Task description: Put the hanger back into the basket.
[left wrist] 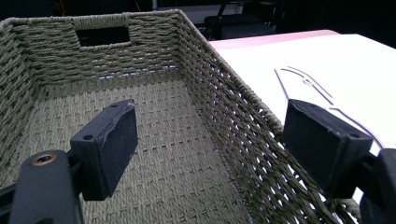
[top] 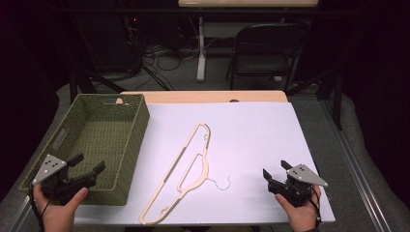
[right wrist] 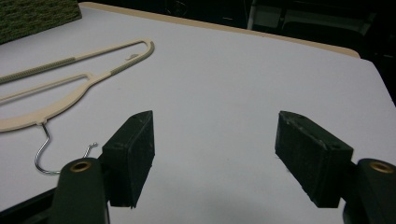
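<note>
A cream plastic clothes hanger with a thin metal hook lies flat on the white table top, running from near front centre toward the middle. An empty green woven basket stands at the left. My left gripper is held open over the basket's near right corner; in the left gripper view its jaws straddle the basket's right wall. My right gripper rests open near the front right, empty, with the hanger and its hook to its left.
A black folding chair and a white table leg stand beyond the far edge, among cables on the floor. The wooden table edge shows behind the white sheet. Bare white surface lies between the hanger and the right gripper.
</note>
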{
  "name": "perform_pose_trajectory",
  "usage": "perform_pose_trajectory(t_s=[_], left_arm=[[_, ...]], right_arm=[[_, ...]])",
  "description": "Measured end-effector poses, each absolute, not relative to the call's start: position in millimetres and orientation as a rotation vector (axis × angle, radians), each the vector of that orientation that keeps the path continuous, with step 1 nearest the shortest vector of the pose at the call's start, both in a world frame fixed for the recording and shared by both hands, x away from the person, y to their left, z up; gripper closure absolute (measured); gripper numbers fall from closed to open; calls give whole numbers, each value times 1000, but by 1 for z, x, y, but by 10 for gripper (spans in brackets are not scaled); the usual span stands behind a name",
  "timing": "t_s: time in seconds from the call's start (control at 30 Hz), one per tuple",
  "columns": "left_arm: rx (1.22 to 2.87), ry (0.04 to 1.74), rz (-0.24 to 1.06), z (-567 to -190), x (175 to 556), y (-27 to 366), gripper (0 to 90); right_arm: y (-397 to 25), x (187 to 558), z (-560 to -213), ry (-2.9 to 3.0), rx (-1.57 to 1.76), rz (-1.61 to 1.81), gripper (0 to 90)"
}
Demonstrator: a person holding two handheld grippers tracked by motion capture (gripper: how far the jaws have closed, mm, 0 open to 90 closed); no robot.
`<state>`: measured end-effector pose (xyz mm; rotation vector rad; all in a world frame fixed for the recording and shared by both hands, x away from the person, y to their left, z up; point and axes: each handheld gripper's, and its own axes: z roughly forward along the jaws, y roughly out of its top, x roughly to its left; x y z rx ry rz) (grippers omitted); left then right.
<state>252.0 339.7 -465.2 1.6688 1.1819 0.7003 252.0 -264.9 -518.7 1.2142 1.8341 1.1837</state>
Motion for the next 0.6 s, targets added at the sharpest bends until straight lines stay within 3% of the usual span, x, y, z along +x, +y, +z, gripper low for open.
perform_pose_trajectory(t_s=[0.37,0.6], left_arm=[[1735,1163,666,-455,254,329,183],[1741,1166,659,-449,255,331,232]], right_arm=[[-262,251,-520,1831,1211,1183,282],[-259,252,-520,1855,1206,1177,281]])
